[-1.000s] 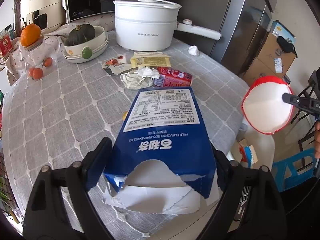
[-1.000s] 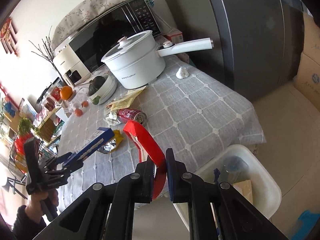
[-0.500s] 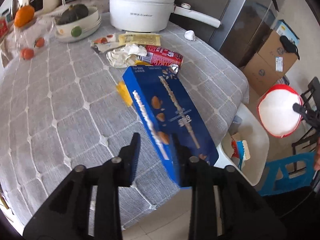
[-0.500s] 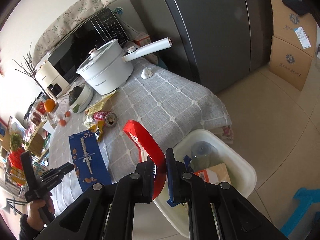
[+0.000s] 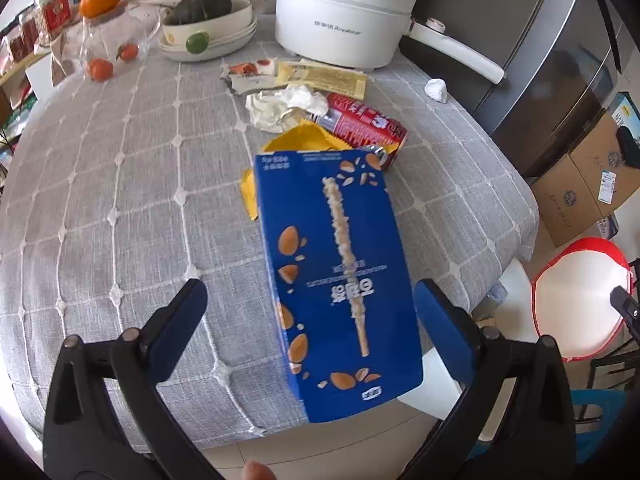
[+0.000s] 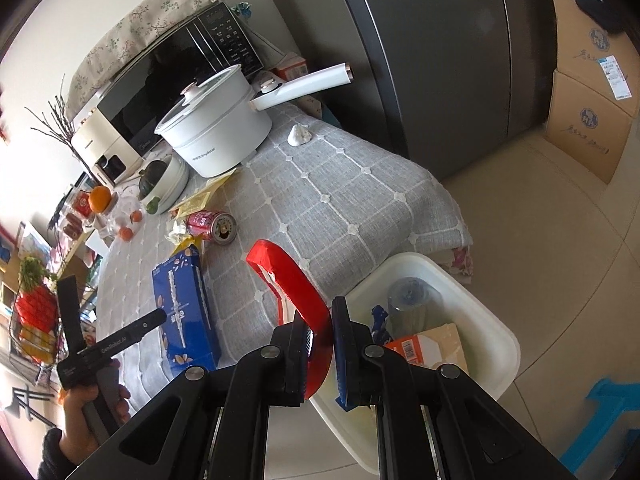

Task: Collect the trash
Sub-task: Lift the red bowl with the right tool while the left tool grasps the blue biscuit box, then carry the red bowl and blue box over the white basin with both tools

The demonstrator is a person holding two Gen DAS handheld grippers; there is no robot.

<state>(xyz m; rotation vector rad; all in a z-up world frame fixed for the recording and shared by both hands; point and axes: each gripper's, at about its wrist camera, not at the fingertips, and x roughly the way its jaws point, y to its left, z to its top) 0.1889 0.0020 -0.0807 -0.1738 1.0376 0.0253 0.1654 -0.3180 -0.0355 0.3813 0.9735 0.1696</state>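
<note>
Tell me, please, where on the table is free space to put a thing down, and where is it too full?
Free: the cloth left of the blue box, up to the fruit, and the corner between the can and the white wad. Crowded: wrappers and can between box and pot.

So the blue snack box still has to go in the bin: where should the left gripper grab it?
Grip the blue box across its narrow width near the end overhanging the table edge, coming from above. It lies flat, and the left gripper, jaws just opened wide, already straddles its long sides there.
</note>
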